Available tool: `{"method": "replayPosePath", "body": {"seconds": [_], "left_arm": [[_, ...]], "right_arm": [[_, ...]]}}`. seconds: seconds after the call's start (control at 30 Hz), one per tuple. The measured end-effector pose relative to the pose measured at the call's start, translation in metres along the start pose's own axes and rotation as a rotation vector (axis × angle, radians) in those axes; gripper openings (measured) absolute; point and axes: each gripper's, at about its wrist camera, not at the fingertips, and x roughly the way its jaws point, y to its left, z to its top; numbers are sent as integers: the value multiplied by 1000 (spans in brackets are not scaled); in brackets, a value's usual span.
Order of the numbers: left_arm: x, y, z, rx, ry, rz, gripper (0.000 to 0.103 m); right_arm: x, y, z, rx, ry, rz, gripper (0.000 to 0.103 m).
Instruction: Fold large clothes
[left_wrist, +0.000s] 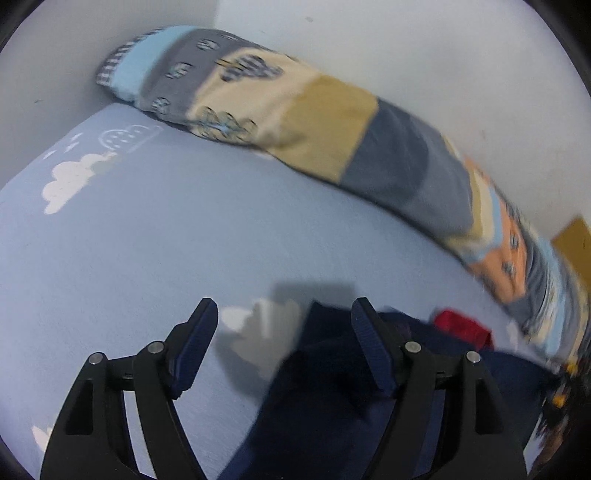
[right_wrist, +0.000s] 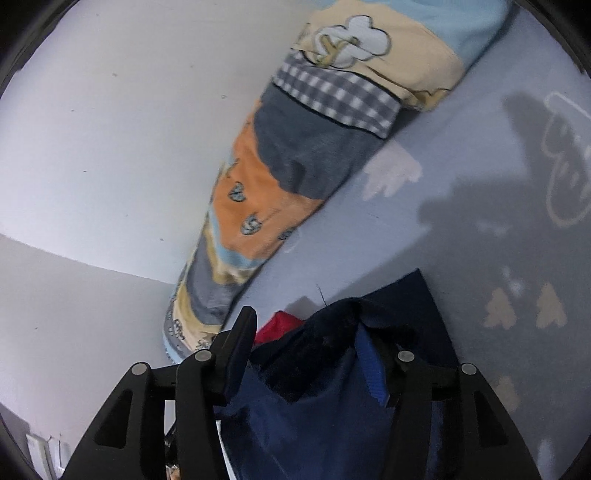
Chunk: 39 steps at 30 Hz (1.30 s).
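A dark navy garment (left_wrist: 325, 387) lies bunched on the pale blue bedsheet (left_wrist: 184, 240), with a bit of red cloth (left_wrist: 463, 328) showing at its far side. My left gripper (left_wrist: 284, 317) stands open over the garment's left edge. Its right finger (left_wrist: 369, 343) is over the navy fabric and its left finger over bare sheet, gripping nothing. In the right wrist view the navy garment (right_wrist: 314, 387) is heaped between the jaws of my right gripper (right_wrist: 304, 325) and drapes over the right pad (right_wrist: 371, 369). The jaws stand wide apart. The red cloth (right_wrist: 279, 325) peeks out behind.
A long patchwork quilt roll (left_wrist: 332, 129) (right_wrist: 277, 184) runs along the white wall (left_wrist: 424, 55) at the bed's far edge. The sheet carries cloud prints (left_wrist: 70, 181). A yellow-brown object (left_wrist: 572, 240) shows at the right edge. A wall socket (right_wrist: 37, 450) sits low on the left.
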Motion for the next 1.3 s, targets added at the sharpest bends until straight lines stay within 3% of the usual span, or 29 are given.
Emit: {"method": "replayPosePath", "body": {"seconds": [0.07,0.13,0.2,0.3,0.47,0.6,0.63,0.7,0.77,0.8,0.83,0.87,0.93,1.0,1.13,1.2,1.3], "left_arm": [[-6,4,3,9,-22,9,75],[-10,7,2,32,-39,-6,75],[-13,4,-5,61,-34,-62,75],[-14,-9,-24,152,-12,-126,75],[2,-46,-65,405,39,-111,75],[30,-52,-75,406,75,-38,75],[35,-50,-76,394,79,-7,75],[51,-39,-77,363,109,81,75],[57,-27,-75,330,128,102,77],[54,-22,-73,304,128,94,77],[48,-17,-73,283,119,79,76],[40,-16,-74,284,103,69,76],[13,-16,-81,312,43,34,76],[-11,-18,-99,344,16,-29,76],[-36,-19,-145,435,9,-111,76],[-38,-16,-170,492,15,-90,76],[-24,6,-175,438,72,-42,77]], "right_arm": [[-3,-2,-1,31,-5,43,56],[-6,-9,-3,105,-2,138,64],[-9,-16,-9,163,-21,210,70],[-13,-20,-17,176,-7,265,70],[-9,-4,-16,-46,-22,115,70],[20,6,-28,-177,33,25,64],[26,5,-30,-199,36,-2,58],[45,-11,-31,-204,77,-122,55],[53,-31,-30,-201,92,-312,33],[53,-35,-31,-239,87,-423,14],[46,-34,-34,-288,65,-480,5],[36,-32,-37,-313,37,-484,6],[16,-22,-50,-350,23,-414,11],[-3,-5,-82,-456,85,-294,13],[-18,-6,-151,-561,241,-186,17],[-25,-24,-170,-563,261,-229,12],[-46,-65,-171,-470,222,-282,0]]}}
